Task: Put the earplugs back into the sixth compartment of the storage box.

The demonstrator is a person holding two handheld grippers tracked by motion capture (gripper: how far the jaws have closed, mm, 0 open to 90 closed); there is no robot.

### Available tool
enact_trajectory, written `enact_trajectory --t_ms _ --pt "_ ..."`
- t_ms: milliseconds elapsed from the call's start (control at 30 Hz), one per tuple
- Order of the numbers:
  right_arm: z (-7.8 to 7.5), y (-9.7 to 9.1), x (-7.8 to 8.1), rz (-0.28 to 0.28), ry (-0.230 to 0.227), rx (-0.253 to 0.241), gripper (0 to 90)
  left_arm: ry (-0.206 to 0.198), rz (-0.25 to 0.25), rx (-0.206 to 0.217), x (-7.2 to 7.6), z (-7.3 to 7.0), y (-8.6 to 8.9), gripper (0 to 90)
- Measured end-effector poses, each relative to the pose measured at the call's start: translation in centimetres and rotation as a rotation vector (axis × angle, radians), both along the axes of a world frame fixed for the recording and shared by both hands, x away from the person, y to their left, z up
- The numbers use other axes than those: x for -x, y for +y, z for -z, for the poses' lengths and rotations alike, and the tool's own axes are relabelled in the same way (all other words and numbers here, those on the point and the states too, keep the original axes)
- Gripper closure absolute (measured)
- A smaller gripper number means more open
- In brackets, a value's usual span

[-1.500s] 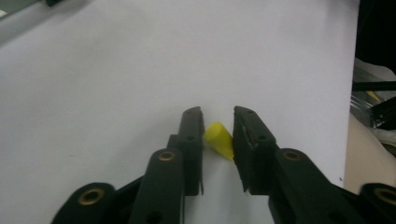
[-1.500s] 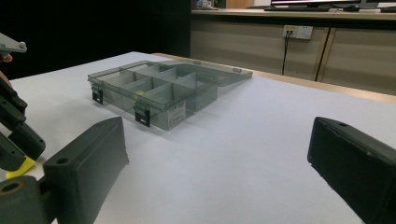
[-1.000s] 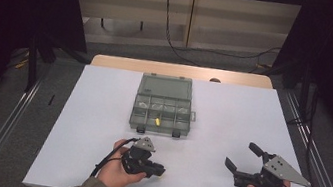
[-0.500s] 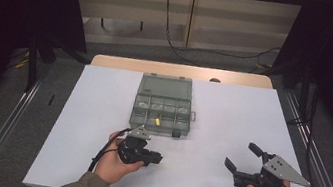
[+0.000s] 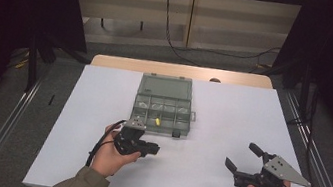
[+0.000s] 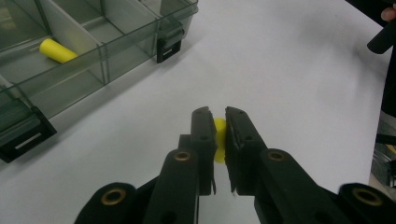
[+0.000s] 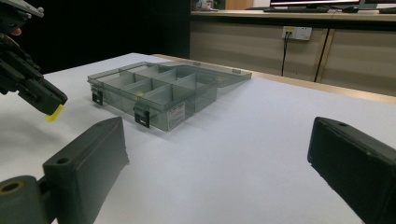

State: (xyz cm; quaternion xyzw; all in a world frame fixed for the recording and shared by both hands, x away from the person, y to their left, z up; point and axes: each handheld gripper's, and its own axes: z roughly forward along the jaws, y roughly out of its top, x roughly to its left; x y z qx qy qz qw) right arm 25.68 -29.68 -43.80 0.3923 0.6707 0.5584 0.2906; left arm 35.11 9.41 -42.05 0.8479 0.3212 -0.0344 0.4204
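Yellow shows between the jaws of the left hand-held gripper (image 6: 219,135): a small yellow piece (image 6: 219,142) is pinched there, the two black jaws closed nearly together on either side of it, above the white bench (image 6: 303,93). In the right gripper view the same piece sticks out below the jaw tips, clear of the bench surface.

In the high view the left hand-held gripper (image 5: 150,148) sits just in front of the smoke-grey compartment box (image 5: 164,104), near its front left corner, with its jaws pointing toward the right side of the bench. The box lies open, its lid folded back flat behind it. A second yellow cylinder (image 6: 57,50) lies in one of the front-row compartments, close to the front wall, between the two black latches (image 6: 167,44).

The right hand-held gripper (image 5: 242,159) is well apart from the box, over the bench's right front area. Its jaws stand wide open with nothing between them, and the right gripper view looks out between them toward the box and the left gripper.
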Motion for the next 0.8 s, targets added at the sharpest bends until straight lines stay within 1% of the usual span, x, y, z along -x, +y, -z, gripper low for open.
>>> enact_trajectory --t_ms 233,500,800 --pt "0.0 0.0 0.0 0.001 0.000 0.003 4.0 0.007 -0.018 -0.006 -0.8 -0.3 0.2 82.5" --pt "0.0 0.0 0.0 0.002 0.002 0.002 4.0 0.000 -0.040 -0.013 -1.7 -0.9 0.4 82.5" --pt "0.0 0.0 0.0 0.000 0.001 0.000 4.0 0.007 -0.057 -0.008 -2.5 -1.4 0.6 82.4"
